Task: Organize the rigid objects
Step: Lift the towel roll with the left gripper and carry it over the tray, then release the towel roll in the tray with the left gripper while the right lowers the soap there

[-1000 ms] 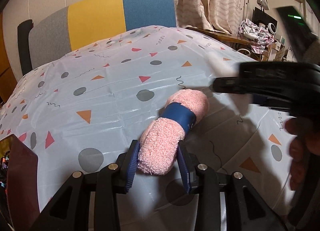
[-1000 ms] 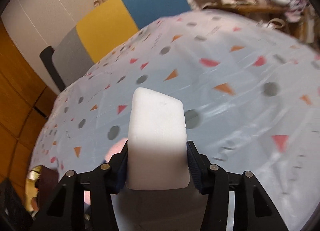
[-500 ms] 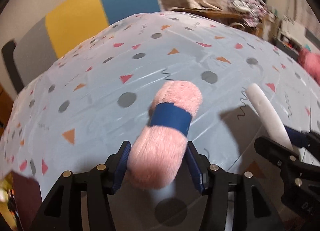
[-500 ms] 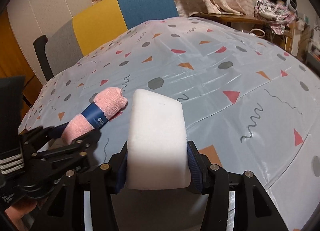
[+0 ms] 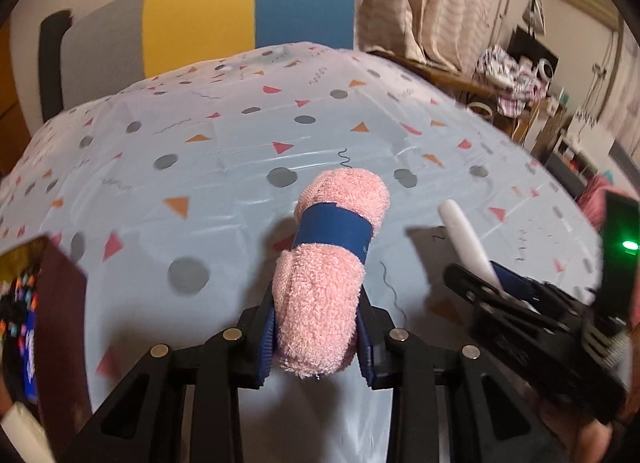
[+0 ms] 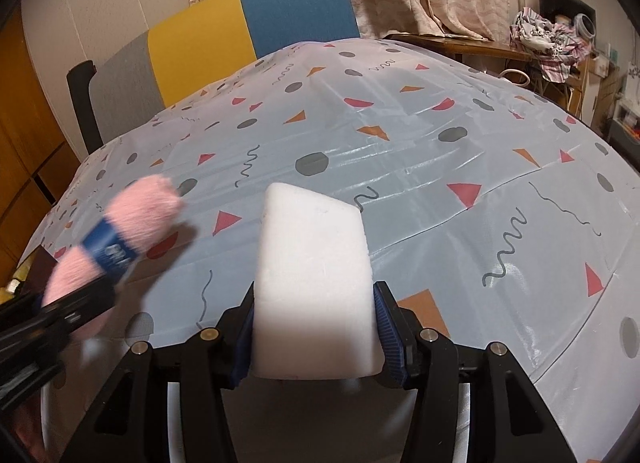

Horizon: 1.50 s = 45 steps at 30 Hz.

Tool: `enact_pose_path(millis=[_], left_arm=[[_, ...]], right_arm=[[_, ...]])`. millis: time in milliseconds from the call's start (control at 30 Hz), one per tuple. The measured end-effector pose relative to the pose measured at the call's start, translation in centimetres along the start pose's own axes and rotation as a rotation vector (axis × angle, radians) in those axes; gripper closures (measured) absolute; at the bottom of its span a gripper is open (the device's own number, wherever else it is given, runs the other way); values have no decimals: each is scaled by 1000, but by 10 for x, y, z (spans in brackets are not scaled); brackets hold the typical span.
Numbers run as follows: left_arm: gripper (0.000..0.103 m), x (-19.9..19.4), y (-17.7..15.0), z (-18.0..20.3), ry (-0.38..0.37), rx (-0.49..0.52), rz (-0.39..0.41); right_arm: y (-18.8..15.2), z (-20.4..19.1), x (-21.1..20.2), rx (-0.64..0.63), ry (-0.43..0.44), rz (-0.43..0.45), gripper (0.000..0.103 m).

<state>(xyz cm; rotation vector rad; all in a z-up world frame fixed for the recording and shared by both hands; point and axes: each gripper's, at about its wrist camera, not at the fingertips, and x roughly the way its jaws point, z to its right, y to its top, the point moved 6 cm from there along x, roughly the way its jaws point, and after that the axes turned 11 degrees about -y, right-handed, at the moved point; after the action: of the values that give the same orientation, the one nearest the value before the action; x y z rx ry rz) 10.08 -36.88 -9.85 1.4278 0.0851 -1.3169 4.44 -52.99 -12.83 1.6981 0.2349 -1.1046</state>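
The left gripper is clenching the near end of a pink rolled towel with a blue band, holding it above the patterned table, while the right gripper is squeezing a white block between its fingers, also off the table. The two tools are hanging just beside each other, so a careless swing could be knocking the towel's free end into the block or into the other tool. The towel is being held only at one end (it looks soft and long), so I judge it could be sagging or sliding out if tilted; the block, gripped low and wide, could be pivoting in the pads if it bumps the table on the way down. As for containers, a dark brown box is showing at the left wrist view's left edge, with colourful packaging inside that I cannot identify; neither held thing is in it yet.
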Motion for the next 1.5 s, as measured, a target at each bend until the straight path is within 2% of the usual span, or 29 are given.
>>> enact_pose_path(millis=[100, 233, 433, 567, 767, 967, 1033, 1100, 1167, 1333, 1500], left_arm=[[70, -24, -6, -5, -28, -49, 30], [70, -61, -10, -19, -27, -93, 87], [70, -119, -21, -69, 36, -189, 148], [70, -154, -33, -118, 88, -279, 178], [70, -176, -49, -182, 168, -341, 153], [69, -168, -64, -241, 247, -381, 75], [66, -170, -65, -251, 255, -391, 84], [53, -178, -66, -254, 277, -392, 98], [46, -190, -67, -252, 304, -391, 121], [45, -211, -75, -240, 269, -386, 172], [45, -239, -93, -237, 281, -394, 234]], right_arm=[[0, -1, 0, -7, -9, 2, 49], [-1, -2, 0, -13, -17, 4, 49], [-1, -5, 0, -40, -47, 6, 49], [-2, -6, 1, -49, -58, 6, 49], [-2, -8, 1, -67, -79, 8, 49], [-2, -10, 1, -86, -102, 8, 49], [-3, -11, 1, -92, -108, 9, 49], [-3, -12, 1, -98, -115, 10, 49], [-3, -13, 1, -106, -124, 10, 49], [-2, -15, -4, -118, -134, 25, 49], [-8, -25, -27, -148, -101, 33, 49]])
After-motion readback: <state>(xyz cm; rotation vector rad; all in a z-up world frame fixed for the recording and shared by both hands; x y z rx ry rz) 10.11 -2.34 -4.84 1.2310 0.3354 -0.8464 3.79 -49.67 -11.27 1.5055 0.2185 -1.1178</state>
